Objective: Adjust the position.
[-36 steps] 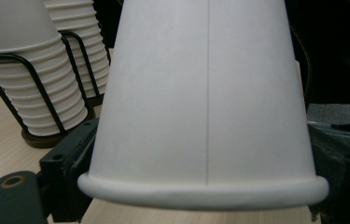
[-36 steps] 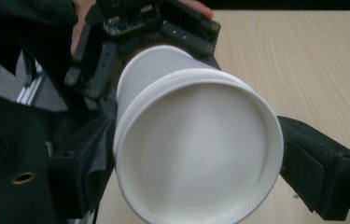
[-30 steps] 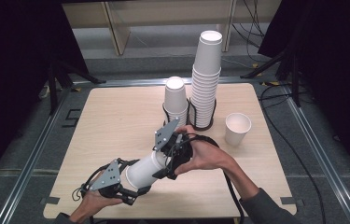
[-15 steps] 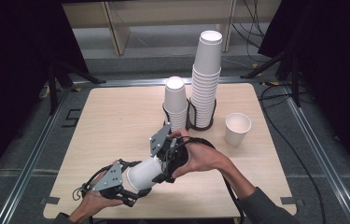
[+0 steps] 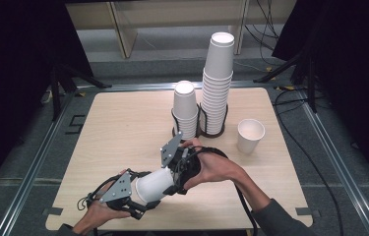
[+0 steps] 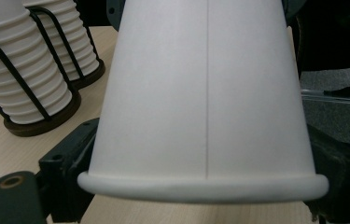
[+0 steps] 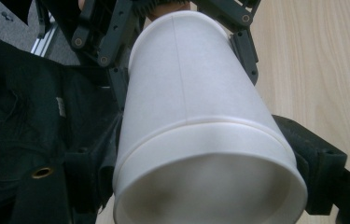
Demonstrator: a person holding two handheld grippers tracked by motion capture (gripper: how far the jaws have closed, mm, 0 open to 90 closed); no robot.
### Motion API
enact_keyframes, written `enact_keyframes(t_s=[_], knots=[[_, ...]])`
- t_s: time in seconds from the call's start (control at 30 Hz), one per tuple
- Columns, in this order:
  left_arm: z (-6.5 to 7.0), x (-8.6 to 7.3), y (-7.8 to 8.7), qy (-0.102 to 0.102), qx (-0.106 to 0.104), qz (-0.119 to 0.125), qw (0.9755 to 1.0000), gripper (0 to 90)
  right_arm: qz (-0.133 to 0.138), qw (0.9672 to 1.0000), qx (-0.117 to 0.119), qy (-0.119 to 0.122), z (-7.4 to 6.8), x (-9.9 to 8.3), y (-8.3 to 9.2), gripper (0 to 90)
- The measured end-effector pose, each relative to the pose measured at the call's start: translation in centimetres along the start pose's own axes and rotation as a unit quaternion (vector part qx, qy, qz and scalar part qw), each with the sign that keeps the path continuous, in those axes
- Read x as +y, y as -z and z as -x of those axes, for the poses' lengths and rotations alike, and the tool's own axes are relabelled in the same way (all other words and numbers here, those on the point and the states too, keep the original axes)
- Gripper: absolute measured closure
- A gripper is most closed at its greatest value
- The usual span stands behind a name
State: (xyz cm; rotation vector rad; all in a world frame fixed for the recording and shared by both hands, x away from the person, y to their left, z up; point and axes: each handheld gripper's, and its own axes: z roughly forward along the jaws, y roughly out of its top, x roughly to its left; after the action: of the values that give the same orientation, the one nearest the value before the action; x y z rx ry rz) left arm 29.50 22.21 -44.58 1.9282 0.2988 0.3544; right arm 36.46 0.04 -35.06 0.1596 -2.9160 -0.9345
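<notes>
Both grippers' jaws clamped on one paper cup (image 5: 153, 185), near two racked cup stacks (image 5: 187, 110)

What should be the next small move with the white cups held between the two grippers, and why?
Probably pull the two grippers straight apart. The right gripper view shows a seam where one white cup sits nested in another, so these look like two nested cups. The left gripper is clamped at one end and the right gripper at the other, which suits separating them.
</notes>
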Motion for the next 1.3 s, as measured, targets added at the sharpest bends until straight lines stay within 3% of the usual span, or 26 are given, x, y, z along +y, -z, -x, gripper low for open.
enact_keyframes(t_s=[0.27,0.37,0.43,0.47,0.5,0.53,0.57,0.63,0.77,0.87,0.93,1.13,1.2,1.23,1.27,1.3], knots=[[0.0,-0.1,0.0,0.001,-0.001,0.0,1.0,11.9,-0.007,1.0,0.0,0.004,-0.2,0.0,-0.1,24.0],[-0.1,-0.1,0.1,0.017,-0.001,0.027,0.9995,8.8,0.013,0.9999,0.002,0.011,0.0,-0.1,0.2,23.8],[-0.2,-0.1,0.2,0.017,0.007,0.038,0.9991,7.3,0.025,0.9996,0.0,0.01,0.1,-0.1,0.5,23.6],[-0.2,-0.2,0.2,0.026,0.007,0.055,0.9981,6.7,0.031,0.9995,-0.002,0.007,0.0,-0.2,0.6,23.5],[-0.3,-0.1,0.5,0.025,0.009,0.053,0.9982,6.7,0.046,0.9988,0.003,0.017,0.2,-0.3,0.6,23.6],[-0.4,-0.2,0.5,0.022,0.008,0.064,0.9977,6.6,0.043,0.9991,-0.005,0.001,0.0,-0.5,0.9,23.6],[-0.5,-0.1,0.7,0.03,0.015,0.066,0.9973,6.7,0.048,0.9988,-0.007,0.001,0.0,-0.7,1.0,23.6],[-0.6,0.0,0.8,0.036,0.016,0.077,0.9963,6.2,0.068,0.9976,-0.008,0.012,0.3,-1.1,1.1,23.8],[-0.7,0.0,1.0,0.051,0.025,0.099,0.9935,5.9,0.114,0.9932,0.002,-0.022,0.3,-2.1,1.4,23.8],[-0.8,-0.1,1.0,0.063,0.029,0.111,0.9914,5.1,0.136,0.9903,0.005,-0.025,0.5,-2.7,1.2,23.8],[-0.9,-0.2,1.0,0.069,0.034,0.115,0.9903,4.7,0.142,0.9896,-0.003,-0.023,0.7,-3.0,1.2,23.9],[-1.0,-0.2,1.1,0.08,0.038,0.128,0.9879,2.7,0.17,0.9846,0.014,-0.041,1.0,-3.6,1.0,23.8],[-1.1,-0.1,1.1,0.083,0.039,0.129,0.9873,2.6,0.18,0.9829,0.01,-0.035,1.2,-3.8,0.9,23.8],[-1.1,-0.1,1.1,0.083,0.039,0.131,0.9871,2.3,0.177,0.9824,0.017,-0.056,1.0,-3.8,0.9,23.8],[-1.0,-0.1,1.1,0.087,0.039,0.135,0.9862,2.2,0.18,0.982,0.018,-0.055,1.0,-3.9,0.8,23.9],[-1.0,-0.1,1.1,0.089,0.038,0.137,0.9858,1.8,0.189,0.9813,0.014,-0.036,1.3,-3.9,0.6,23.8]])
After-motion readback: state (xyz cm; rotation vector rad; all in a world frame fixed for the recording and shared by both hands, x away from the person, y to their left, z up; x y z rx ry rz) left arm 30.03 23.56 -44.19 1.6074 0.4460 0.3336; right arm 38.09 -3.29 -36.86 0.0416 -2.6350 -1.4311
